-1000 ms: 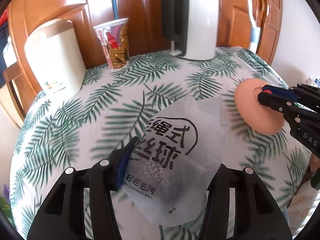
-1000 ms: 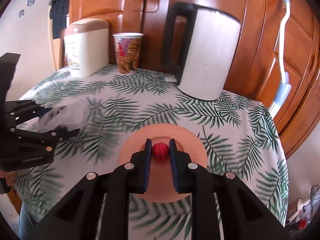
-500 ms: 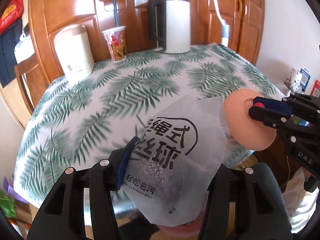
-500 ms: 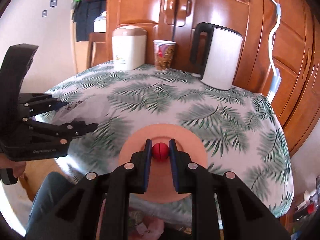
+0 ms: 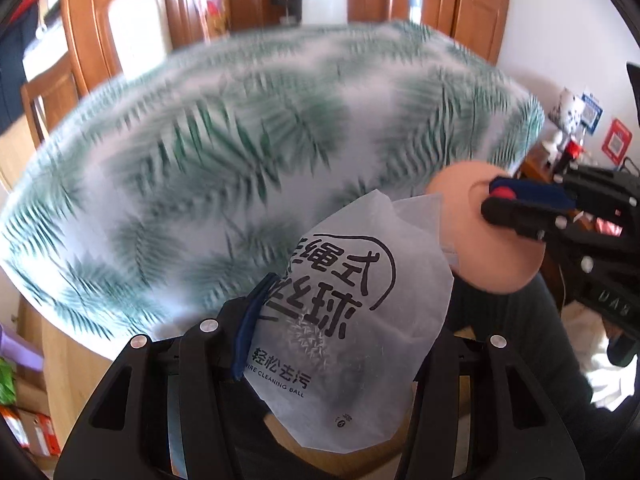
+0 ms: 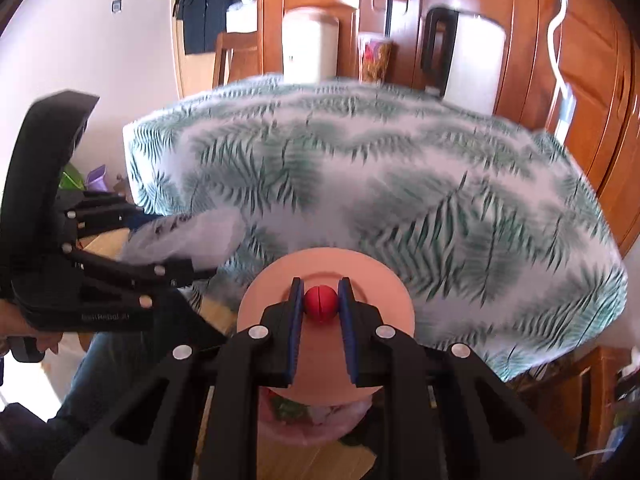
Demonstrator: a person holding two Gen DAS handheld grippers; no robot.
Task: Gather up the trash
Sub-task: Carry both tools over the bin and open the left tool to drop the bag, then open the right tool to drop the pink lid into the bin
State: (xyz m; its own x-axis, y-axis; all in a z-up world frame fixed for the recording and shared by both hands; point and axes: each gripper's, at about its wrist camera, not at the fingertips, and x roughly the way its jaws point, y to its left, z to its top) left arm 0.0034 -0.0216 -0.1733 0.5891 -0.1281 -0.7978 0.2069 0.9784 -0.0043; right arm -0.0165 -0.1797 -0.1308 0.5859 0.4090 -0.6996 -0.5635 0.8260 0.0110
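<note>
While the background streaks with motion blur, I read the surroundings from left to right across my right wrist view: a wooden chair (image 6: pixel 234 56) by the wall, then, along the far edge of the round table (image 6: pixel 400 184) with its palm-leaf cloth, a cream canister (image 6: pixel 310 42), a printed paper cup (image 6: pixel 374 60) and a white jug with a black handle (image 6: pixel 468 56), all backed by brown wooden cupboard doors (image 6: pixel 592 60). A white cable (image 6: pixel 558 20) hangs down those doors at the right.

My left gripper (image 5: pixel 332 344) is clenched on a frosted plastic wrapper (image 5: pixel 344 320) printed with black characters; the blue left pad presses its edge, and the sheet hides the right finger's pad. The wrapper fans up and forward out of the jaws, off the table's near edge. In the right wrist view the same wrapper (image 6: pixel 188 236) shows between those black fingers at the left.

My right gripper (image 6: pixel 321 306) grasps the small red knob (image 6: pixel 321 304) of a peach-coloured round lid (image 6: pixel 324 268), blue pads tight on either side of the knob. The lid hangs flat in front of the jaws, beyond the table's near rim. Directly beneath it I see the pink rim of a bin (image 6: pixel 312 432) with scraps inside, mostly hidden by the lid and the gripper. In the left wrist view the lid (image 5: pixel 480 240) sits just right of the wrapper.
</note>
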